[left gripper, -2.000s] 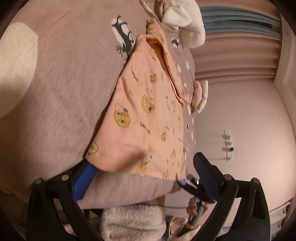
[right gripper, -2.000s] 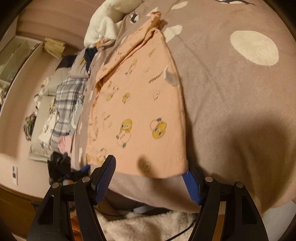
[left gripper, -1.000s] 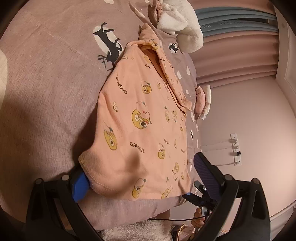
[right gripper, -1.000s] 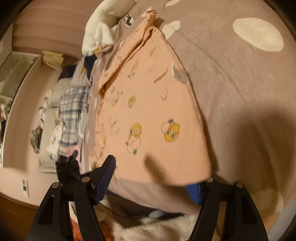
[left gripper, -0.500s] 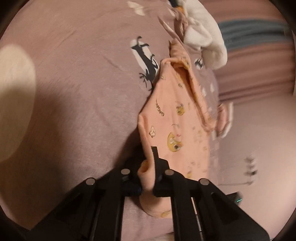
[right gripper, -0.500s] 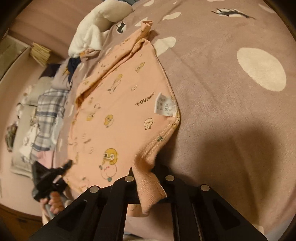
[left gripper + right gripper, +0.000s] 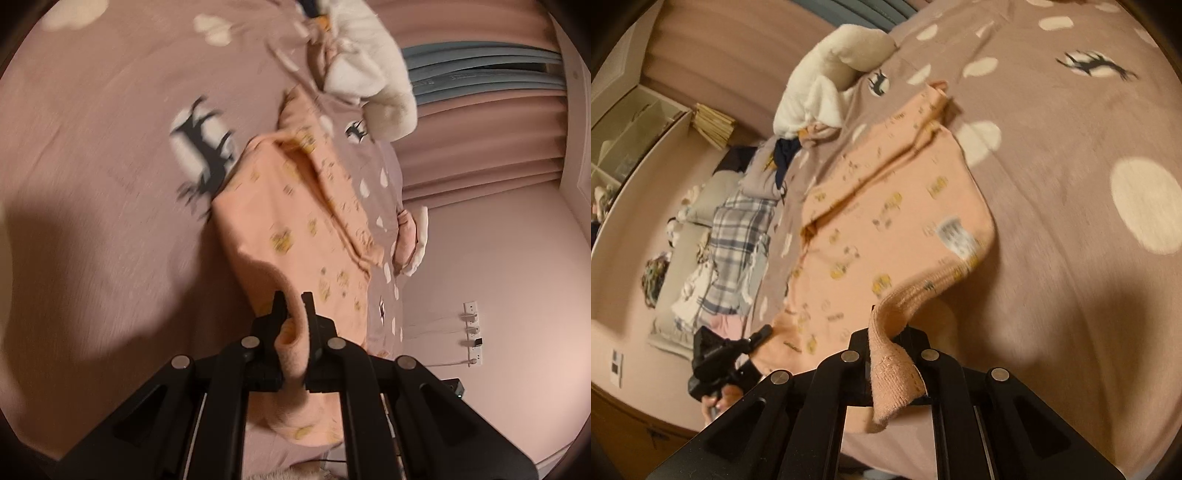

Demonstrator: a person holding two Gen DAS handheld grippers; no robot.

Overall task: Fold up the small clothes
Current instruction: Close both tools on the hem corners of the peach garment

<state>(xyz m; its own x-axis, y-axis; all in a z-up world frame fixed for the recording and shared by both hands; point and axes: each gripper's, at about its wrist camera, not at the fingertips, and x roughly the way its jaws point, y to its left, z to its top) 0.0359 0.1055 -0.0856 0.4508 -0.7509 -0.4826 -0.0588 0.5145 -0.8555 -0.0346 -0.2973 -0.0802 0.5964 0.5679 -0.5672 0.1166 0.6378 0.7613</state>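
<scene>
Bedspread (image 7: 110, 184) blurs; both claws' pads vanish inside pinched peach garment (image 7: 295, 229) hem.

Our left hand-held gripper (image 7: 293, 301) is matte black plastic throughout — two slim, flat-sided fingers at the front, widening back into angular linkage arms with triangular cut-outs. Four round silver screw heads sit in a shallow arc across its joints, the inner pair higher than the outer. Thin pale rods show in the gaps between the arms. Our right hand-held gripper (image 7: 890, 332) has the same build: black arms, triangular openings, four silver screws in the same arc. In the right wrist view, the left one also shows from the side as a dark, blocky shape with a hand (image 7: 718, 400) wrapped around its grip — blurred, sleeve not visible.
</scene>
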